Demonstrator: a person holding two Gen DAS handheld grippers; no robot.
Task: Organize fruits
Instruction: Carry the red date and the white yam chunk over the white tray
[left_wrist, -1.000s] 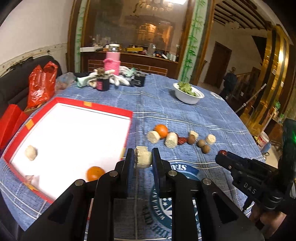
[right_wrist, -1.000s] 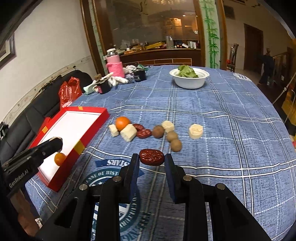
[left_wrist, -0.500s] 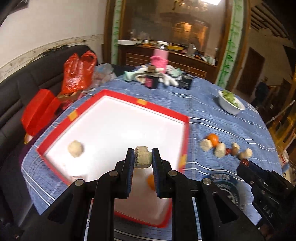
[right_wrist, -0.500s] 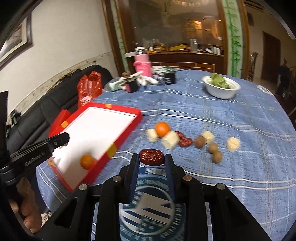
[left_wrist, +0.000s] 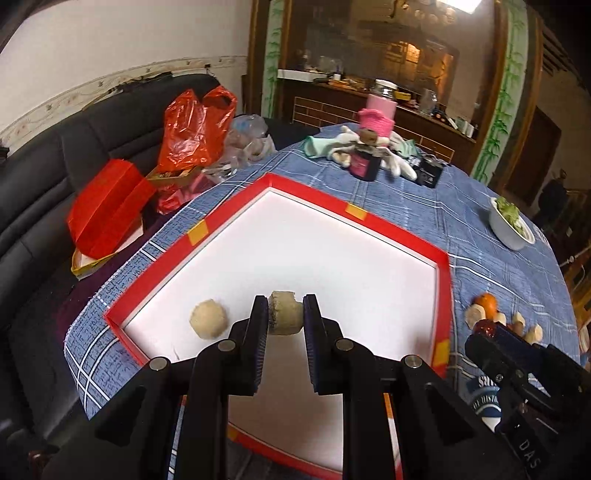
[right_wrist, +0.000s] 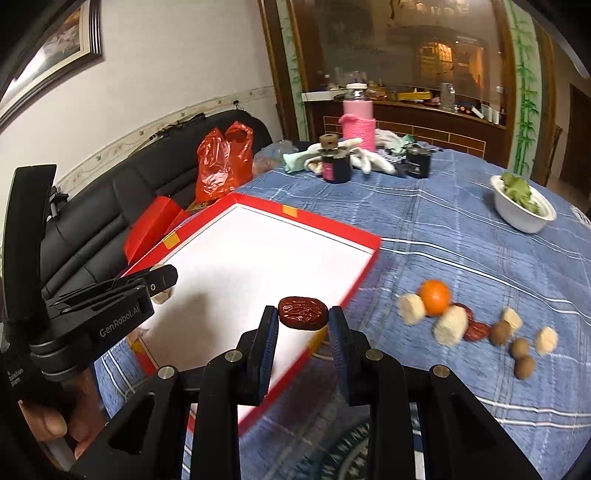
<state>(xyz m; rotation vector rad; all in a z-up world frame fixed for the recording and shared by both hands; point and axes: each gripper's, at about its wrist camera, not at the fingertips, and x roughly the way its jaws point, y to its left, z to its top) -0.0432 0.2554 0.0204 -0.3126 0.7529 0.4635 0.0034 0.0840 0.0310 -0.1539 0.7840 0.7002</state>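
A blue plaid tablecloth (right_wrist: 461, 236) covers your table, with a red-rimmed white tray (left_wrist: 444, 280) at its sofa side. Your left gripper (left_wrist: 284, 314) is clamped on a pale cut fruit chunk (left_wrist: 283, 314) above the tray, near a pale round fruit (left_wrist: 208, 317) lying inside. Your right gripper (right_wrist: 303, 317) pinches a red date (right_wrist: 303, 313) over the tray's near edge. An orange (right_wrist: 436, 297) and other pieces wait on the cloth.

Glossy wrinkled date (right_wrist: 303, 313); woven cloth tablecloth (right_wrist: 461, 236); crinkly plastic bag (right_wrist: 221, 162)
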